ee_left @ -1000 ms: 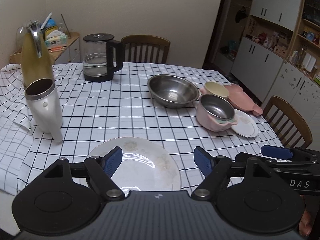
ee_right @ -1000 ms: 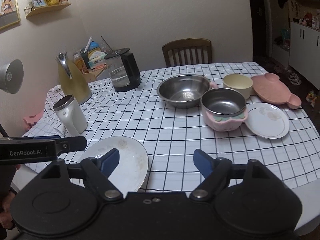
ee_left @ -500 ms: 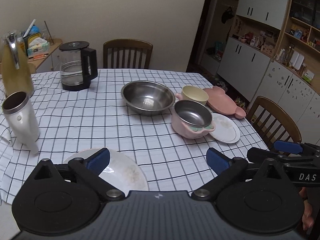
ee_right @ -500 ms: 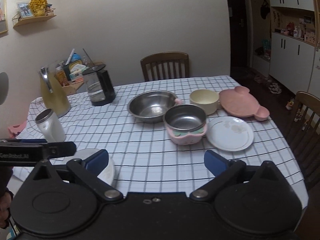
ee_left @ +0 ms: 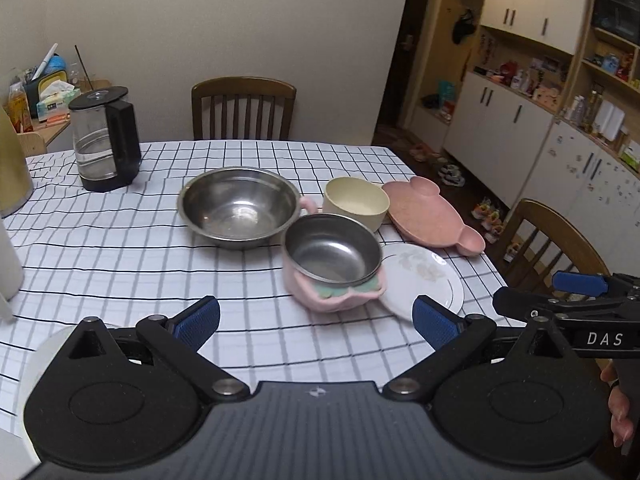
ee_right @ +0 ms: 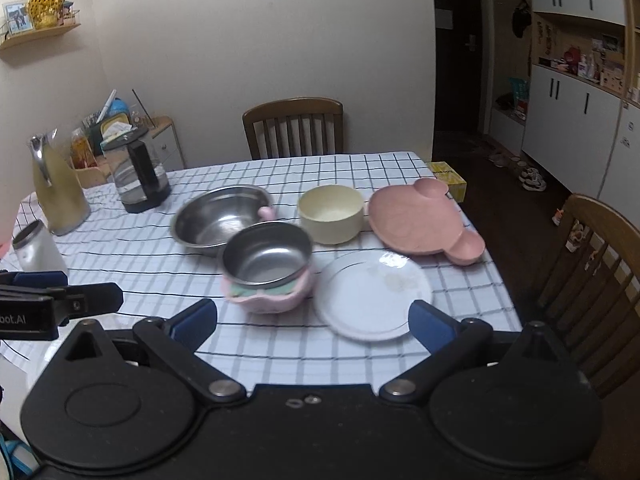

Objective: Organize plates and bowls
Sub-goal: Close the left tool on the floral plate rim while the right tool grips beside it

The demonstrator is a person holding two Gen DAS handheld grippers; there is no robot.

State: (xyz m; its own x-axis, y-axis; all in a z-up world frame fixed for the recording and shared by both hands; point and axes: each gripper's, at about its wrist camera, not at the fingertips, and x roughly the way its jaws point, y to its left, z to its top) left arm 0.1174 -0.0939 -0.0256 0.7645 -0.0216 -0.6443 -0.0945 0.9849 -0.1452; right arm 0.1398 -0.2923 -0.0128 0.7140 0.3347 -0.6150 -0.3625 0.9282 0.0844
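Observation:
My left gripper (ee_left: 316,320) hangs open and empty over the near table edge, in front of a pink bowl with a steel insert (ee_left: 332,262). That bowl overlaps a white flowered plate (ee_left: 424,280). Behind them stand a large steel bowl (ee_left: 239,206), a cream bowl (ee_left: 356,202) and a pink bear-shaped plate (ee_left: 430,216). My right gripper (ee_right: 312,322) is also open and empty, just short of the pink bowl (ee_right: 268,264) and the white plate (ee_right: 372,292). A second white plate (ee_left: 44,344) peeks out at the near left, mostly hidden by the left gripper's body.
A glass kettle (ee_left: 105,144) stands at the back left, with a yellow thermos (ee_right: 58,188) and a steel cup (ee_right: 36,246) further left. Wooden chairs stand at the far side (ee_left: 244,108) and at the right (ee_right: 592,272). Cabinets (ee_left: 520,120) line the right wall.
Both grippers slid right along the near table edge and their jaws widened. The near white plate went from between the left fingers to the far left. The bowl cluster now lies straight ahead.

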